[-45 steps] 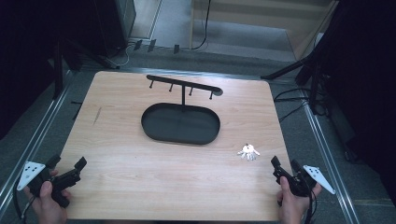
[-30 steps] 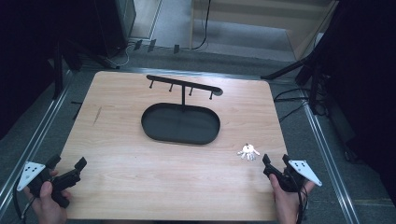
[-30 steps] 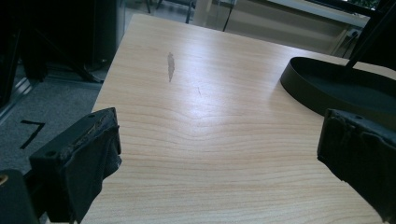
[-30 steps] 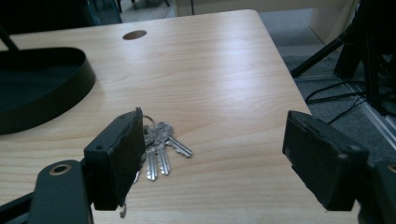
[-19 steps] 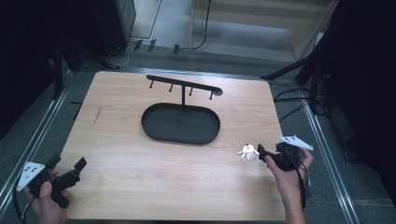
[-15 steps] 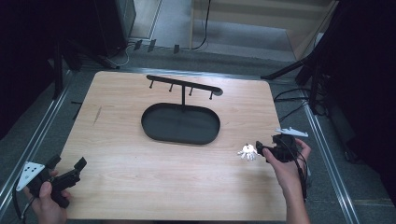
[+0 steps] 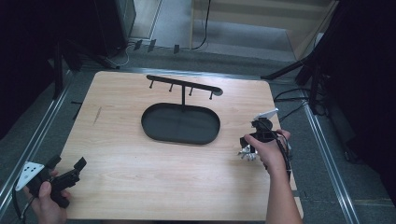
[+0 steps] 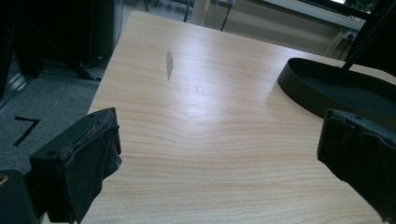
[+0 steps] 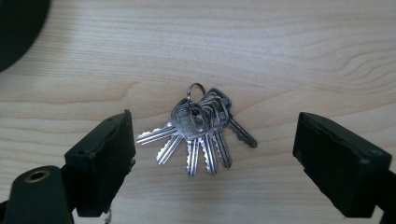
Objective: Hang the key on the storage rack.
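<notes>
While the pale wooden tabletop spreads under both tools, the black oval tray sits ahead of the left gripper and off to its right, and ahead and left of the right gripper. From the tray's far edge rises a thin black metal post carrying a long horizontal hook bar, its length running crosswise to the way both grippers point.

The left gripper rests near the table's near left corner in the person's left hand. In the left gripper view its two black padded jaws stand wide apart with only bare wood between them, and the tray's rim shows just beyond its right jaw.

The right gripper, held in the person's right hand, hangs tilted down over the table's right side. Its jaws have just been opening and now stand wide, gripping nothing.

A small bunch of silver metal keys on a ring lies flat on the wood directly under that gripper, between the two jaws but touching neither. The ring points away from the gripper, while the toothed blades fan back toward it, so the bunch's long axis runs along the gripper's own line, crosswise to the gap between the jaws. One darker key splays toward the right jaw.
</notes>
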`<state>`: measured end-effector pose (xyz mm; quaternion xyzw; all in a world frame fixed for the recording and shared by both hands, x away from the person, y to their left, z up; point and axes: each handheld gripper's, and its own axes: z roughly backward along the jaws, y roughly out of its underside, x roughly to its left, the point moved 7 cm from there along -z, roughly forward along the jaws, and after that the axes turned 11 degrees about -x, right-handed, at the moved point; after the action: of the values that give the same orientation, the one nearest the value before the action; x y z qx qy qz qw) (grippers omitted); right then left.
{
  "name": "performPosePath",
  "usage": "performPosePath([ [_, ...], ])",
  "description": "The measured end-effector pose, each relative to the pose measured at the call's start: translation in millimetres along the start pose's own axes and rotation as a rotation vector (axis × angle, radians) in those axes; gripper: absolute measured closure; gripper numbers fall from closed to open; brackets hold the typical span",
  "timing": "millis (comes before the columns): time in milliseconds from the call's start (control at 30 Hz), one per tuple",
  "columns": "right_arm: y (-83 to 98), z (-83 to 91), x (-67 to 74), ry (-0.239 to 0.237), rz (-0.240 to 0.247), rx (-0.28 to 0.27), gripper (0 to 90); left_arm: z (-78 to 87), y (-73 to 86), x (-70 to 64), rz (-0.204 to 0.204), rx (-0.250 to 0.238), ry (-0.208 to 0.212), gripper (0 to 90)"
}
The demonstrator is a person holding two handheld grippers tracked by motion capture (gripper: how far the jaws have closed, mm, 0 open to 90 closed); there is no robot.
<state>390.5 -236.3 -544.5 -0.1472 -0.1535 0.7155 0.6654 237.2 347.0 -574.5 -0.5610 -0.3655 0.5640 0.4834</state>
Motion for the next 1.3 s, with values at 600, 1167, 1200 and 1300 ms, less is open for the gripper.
performPosePath([
  [600,15.0,-33.9,1.6,0.016,0.025,0.011,13.8,-0.5,-0.1,0.7,0.008,0.002,0.001,0.0],
  [1167,31.6,-18.9,-26.6,-0.067,0.104,0.057,44.2,-0.5,0.2,0.3,0.003,0.005,0.002,0.0],
  [1200,33.7,-18.1,-26.8,-0.074,0.112,0.07,45.3,-0.5,0.2,0.2,0.002,0.006,0.002,0.0],
  [1300,36.2,-16.2,-28.9,-0.056,0.13,0.072,47.3,-0.6,0.3,0.3,0.001,0.008,0.002,0.0],
])
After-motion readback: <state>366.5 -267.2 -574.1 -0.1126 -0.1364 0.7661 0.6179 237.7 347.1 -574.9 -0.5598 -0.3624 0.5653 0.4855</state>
